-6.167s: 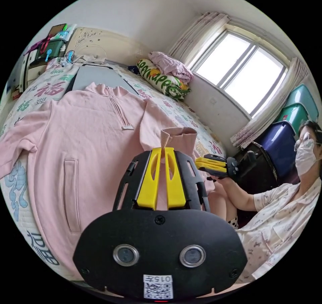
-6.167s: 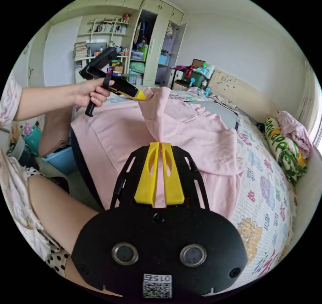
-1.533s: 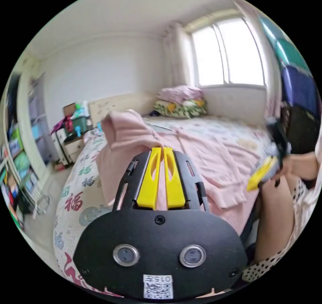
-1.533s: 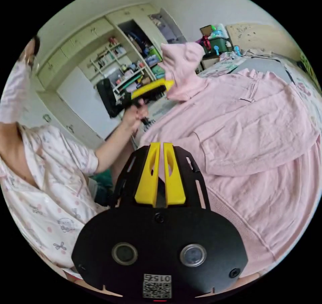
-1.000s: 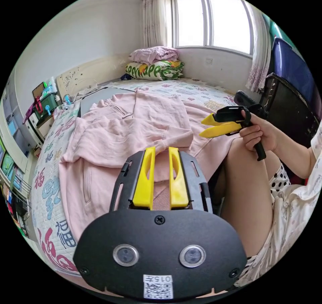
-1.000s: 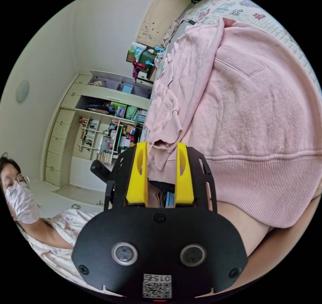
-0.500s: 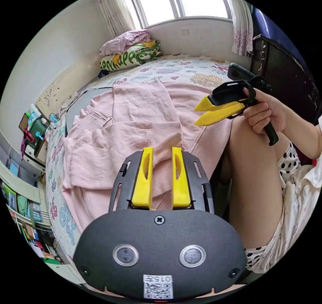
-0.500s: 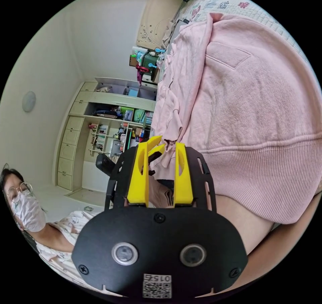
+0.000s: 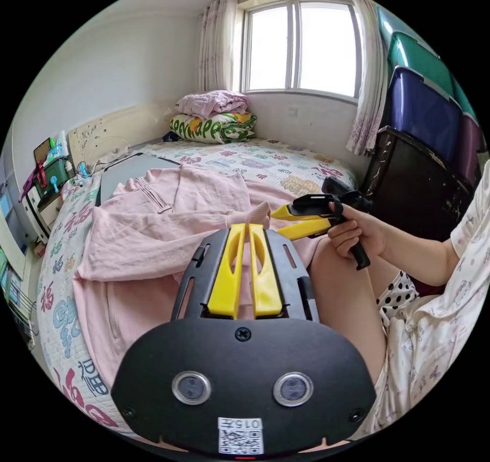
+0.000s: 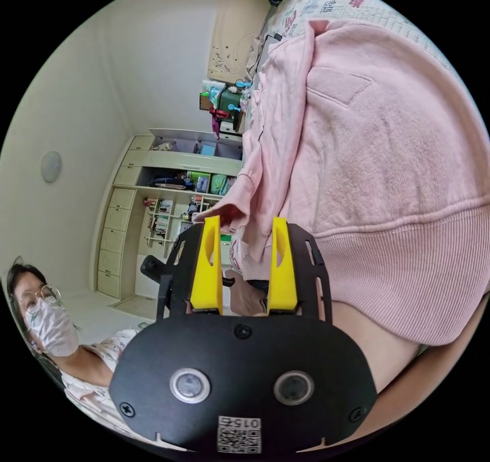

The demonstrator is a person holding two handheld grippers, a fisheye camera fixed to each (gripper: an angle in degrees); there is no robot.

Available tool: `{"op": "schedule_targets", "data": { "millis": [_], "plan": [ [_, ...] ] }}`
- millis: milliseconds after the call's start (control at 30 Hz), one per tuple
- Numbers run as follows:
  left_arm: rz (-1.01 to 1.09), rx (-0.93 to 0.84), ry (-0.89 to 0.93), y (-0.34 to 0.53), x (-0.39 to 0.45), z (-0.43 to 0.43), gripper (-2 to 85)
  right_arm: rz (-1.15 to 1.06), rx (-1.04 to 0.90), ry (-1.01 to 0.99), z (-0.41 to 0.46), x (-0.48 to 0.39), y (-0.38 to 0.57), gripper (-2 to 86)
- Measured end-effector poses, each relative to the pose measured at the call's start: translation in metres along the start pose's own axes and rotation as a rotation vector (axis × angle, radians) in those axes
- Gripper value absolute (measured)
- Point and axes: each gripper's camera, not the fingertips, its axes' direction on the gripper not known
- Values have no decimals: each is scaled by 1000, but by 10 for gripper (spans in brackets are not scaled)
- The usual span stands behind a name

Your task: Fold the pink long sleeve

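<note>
Because your left gripper (image 9: pixel 244 226) is clamped on the pink sweatshirt's (image 9: pixel 168 227) cuff (image 9: pixel 259 212), the sleeve stays lifted, while your right gripper (image 10: pixel 244 227) waits beside it, jaws apart.

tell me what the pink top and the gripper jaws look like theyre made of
The pink long sleeve looks like a soft matte knit, probably cotton fleece: fuzzy face, ribbed hem band. The left gripper, shut on a cuff, and the open right gripper have yellow jaws that look like moulded plastic, smooth and slightly glossy, on black frames; metal or plastic, unclear.
</note>
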Motion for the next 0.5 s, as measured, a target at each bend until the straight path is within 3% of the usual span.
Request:
{"op": "schedule_targets", "data": {
  "millis": [200, 500],
  "plan": [
    [-85, 15, 72, 37, -24, 6, -2, 55, 1, -166, 4, 26, 13, 137],
    [-109, 2, 83, 83, -35, 28, -1, 31, -23, -62, 57, 38, 46, 22]
  ]
}}
